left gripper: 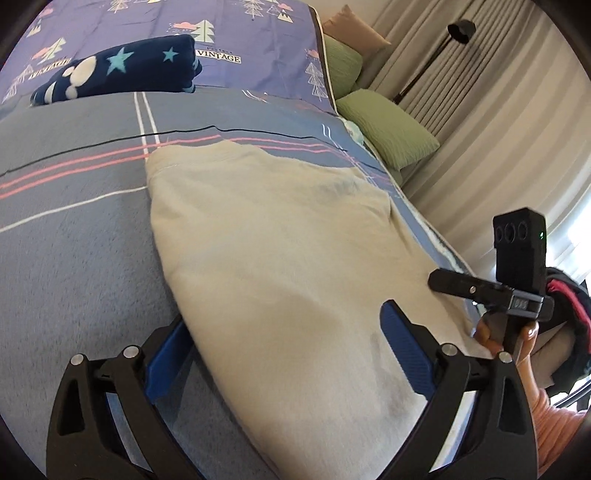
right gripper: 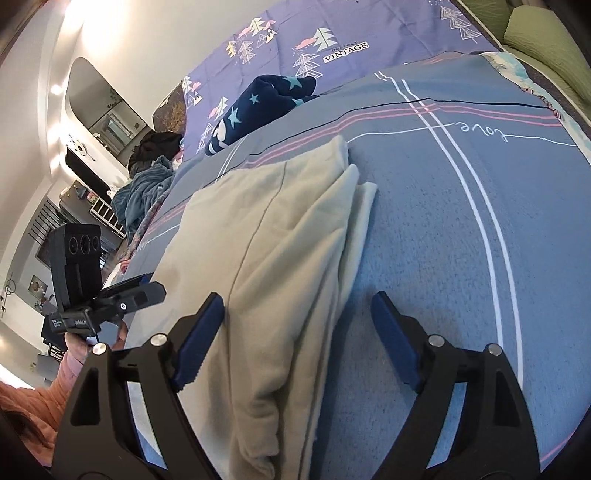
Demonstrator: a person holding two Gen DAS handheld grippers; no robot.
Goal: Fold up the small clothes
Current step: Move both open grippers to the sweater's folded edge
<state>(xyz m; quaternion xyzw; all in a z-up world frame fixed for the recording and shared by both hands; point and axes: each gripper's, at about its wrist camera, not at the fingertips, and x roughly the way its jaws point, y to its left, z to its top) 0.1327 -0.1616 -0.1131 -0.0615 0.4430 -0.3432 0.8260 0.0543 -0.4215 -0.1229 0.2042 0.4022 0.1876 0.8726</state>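
Note:
A cream garment lies folded into a long strip on the blue-grey bedspread. My left gripper stands open astride its near end. The left blue pad sits at the cloth's edge and the right pad rests over the cloth. In the right wrist view, layered edges of the garment fan out to the right. My right gripper is open, with the garment's thick fold between its pads and neither pad pressing. Each view shows the other gripper held in a hand at the bed's side.
A rolled navy blanket with stars lies farther up the bed on a purple tree-print duvet. Green pillows and curtains flank the right edge. A heap of dark and blue clothes sits at the bed's left side.

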